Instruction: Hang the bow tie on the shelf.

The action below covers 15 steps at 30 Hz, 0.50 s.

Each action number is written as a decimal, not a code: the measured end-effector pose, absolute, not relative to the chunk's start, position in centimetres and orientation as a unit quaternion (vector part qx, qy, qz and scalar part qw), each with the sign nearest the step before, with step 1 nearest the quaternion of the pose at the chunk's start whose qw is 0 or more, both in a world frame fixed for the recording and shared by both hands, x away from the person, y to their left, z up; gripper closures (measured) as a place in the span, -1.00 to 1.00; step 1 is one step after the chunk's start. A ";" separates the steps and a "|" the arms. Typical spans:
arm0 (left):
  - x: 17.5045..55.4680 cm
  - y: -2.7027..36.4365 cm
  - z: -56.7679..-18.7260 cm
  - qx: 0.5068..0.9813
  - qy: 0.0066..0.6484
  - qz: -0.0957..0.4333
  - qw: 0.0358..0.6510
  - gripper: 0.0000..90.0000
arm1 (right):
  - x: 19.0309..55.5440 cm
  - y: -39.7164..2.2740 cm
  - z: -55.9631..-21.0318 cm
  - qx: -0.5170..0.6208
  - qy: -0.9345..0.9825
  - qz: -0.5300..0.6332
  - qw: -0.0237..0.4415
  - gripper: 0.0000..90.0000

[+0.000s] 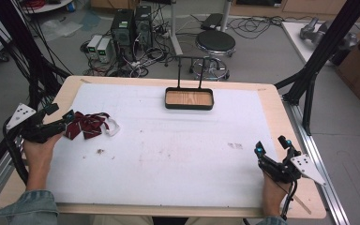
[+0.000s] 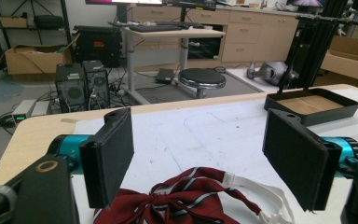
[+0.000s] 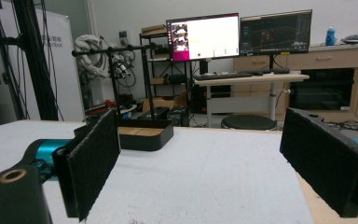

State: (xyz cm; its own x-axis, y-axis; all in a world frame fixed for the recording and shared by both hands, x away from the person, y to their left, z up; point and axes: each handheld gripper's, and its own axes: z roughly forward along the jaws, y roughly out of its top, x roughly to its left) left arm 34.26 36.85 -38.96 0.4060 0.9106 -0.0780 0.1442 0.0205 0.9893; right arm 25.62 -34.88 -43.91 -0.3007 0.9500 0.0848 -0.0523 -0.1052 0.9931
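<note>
A dark red striped bow tie (image 1: pixel 88 125) with a white neck strap (image 1: pixel 114 125) lies on the white mat at the left. My left gripper (image 1: pixel 61 114) is open right at its left end, jaws spread to either side of the bow. In the left gripper view the bow tie (image 2: pixel 186 200) lies low between the two pads (image 2: pixel 109 156), untouched, its strap (image 2: pixel 265 198) trailing right. My right gripper (image 1: pixel 272 145) stands open near the mat's front right corner, with nothing between its pads (image 3: pixel 93 161).
A black tray with a wooden floor and an upright wire rack (image 1: pixel 189 99) stands at the back centre of the mat; the tray (image 2: pixel 314 106) is also ahead in both gripper views (image 3: pixel 142 133). Small dark specks (image 1: pixel 100 151) mark the mat. A stool (image 1: pixel 215 44) stands beyond the table.
</note>
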 end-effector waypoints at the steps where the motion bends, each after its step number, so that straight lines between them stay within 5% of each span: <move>1: 34.3 36.8 -39.0 0.614 0.430 0.335 0.572 -0.45 | 25.6 -34.8 -43.9 0.425 0.528 0.610 0.411 -0.75; 15: 34.6 36.6 -39.4 0.623 0.417 0.323 0.577 -0.44 | 25.7 -34.6 -43.9 0.423 0.536 0.603 0.411 -0.75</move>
State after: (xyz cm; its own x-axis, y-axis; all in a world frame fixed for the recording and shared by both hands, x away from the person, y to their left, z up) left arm 34.57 36.64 -39.37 0.4428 0.8931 -0.0788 0.1473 0.0142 0.9890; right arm 25.72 -34.60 -43.88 -0.3036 0.9503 0.0691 -0.0427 -0.0860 0.9954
